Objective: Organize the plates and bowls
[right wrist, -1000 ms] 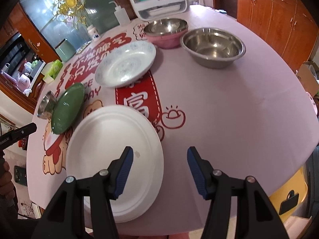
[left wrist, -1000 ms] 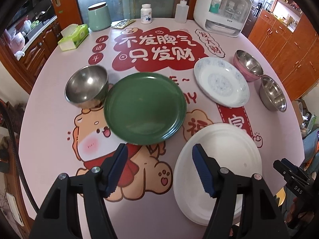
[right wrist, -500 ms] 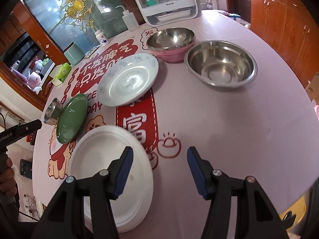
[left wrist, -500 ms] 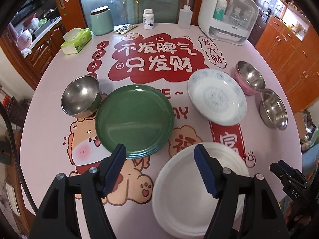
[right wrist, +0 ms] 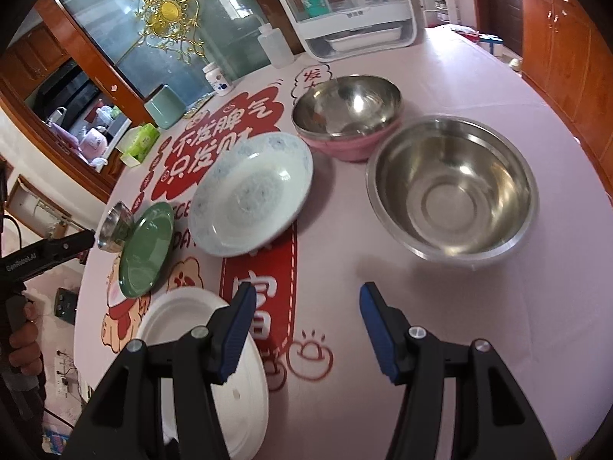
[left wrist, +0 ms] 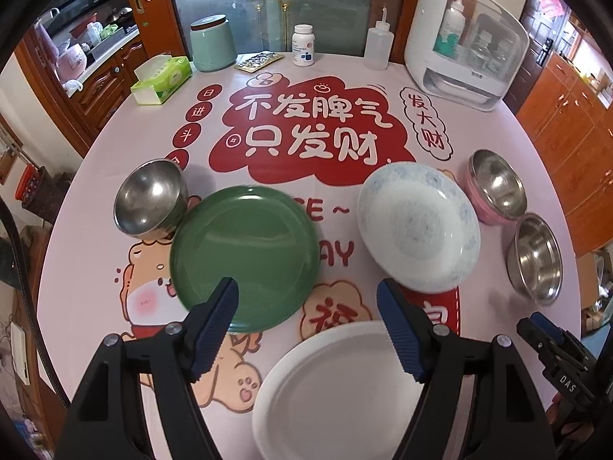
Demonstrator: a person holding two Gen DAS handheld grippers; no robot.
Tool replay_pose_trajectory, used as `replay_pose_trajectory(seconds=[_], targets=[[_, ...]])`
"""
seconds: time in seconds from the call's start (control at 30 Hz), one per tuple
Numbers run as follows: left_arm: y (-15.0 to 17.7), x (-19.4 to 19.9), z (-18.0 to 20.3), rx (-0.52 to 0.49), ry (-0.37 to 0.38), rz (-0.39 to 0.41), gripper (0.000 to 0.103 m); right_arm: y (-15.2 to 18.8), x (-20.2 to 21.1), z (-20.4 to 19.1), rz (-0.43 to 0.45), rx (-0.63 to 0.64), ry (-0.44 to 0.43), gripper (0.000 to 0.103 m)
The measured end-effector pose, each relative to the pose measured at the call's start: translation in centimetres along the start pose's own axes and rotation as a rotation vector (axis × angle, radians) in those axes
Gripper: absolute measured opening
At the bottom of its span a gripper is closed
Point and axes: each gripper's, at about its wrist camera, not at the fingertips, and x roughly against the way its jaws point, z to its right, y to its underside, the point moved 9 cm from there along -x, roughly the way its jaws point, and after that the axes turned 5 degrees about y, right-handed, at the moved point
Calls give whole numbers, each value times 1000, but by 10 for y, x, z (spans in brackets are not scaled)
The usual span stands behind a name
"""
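On the tabletop [left wrist: 95, 345], nearest sits a flat plate [left wrist: 329, 395], behind it left another plate [left wrist: 245, 257] touching a small bowl [left wrist: 147, 197], behind right a deep plate [left wrist: 417, 226], then two bowls [left wrist: 498, 188] [left wrist: 534, 258] at far right.

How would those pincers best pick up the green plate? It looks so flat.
Probably by its raised rim. The green plate lies flat, so only the edge gives the fingers something to pinch, one above and one beneath. The near edge, facing the open left gripper, looks freest; on the far left the steel bowl crowds the rim, seemingly touching it.
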Motion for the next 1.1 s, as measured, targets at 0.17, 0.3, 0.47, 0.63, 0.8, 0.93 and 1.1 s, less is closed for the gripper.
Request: replay_pose_trajectory(seconds=[0.17,0.3,0.47,0.63,0.8,0.93,1.1], targets=[[-15,-12,9,14,-15,7,73,-14,-14,-5,-10,5,-58,56],[-28,-28,15,30,-6,1,73,-24,-28,-7,-16,-5,-92,56],[-40,-52,18,24,-7,-22,73,-33,-44,-8,-20,-43,-115,56],[-46,-79,21,26,20,-70,73,-38,-61,-9,-41,-65,-103,56],[-50,-101,22,49,59,-114,73,-43,-75,-13,-53,-93,-110,56],[-50,-117,23,64,80,-151,73,-45,-81,-19,-54,-99,-122,56],[-51,-132,26,65,101,-172,73,-45,-91,-23,-69,-113,-123,55]])
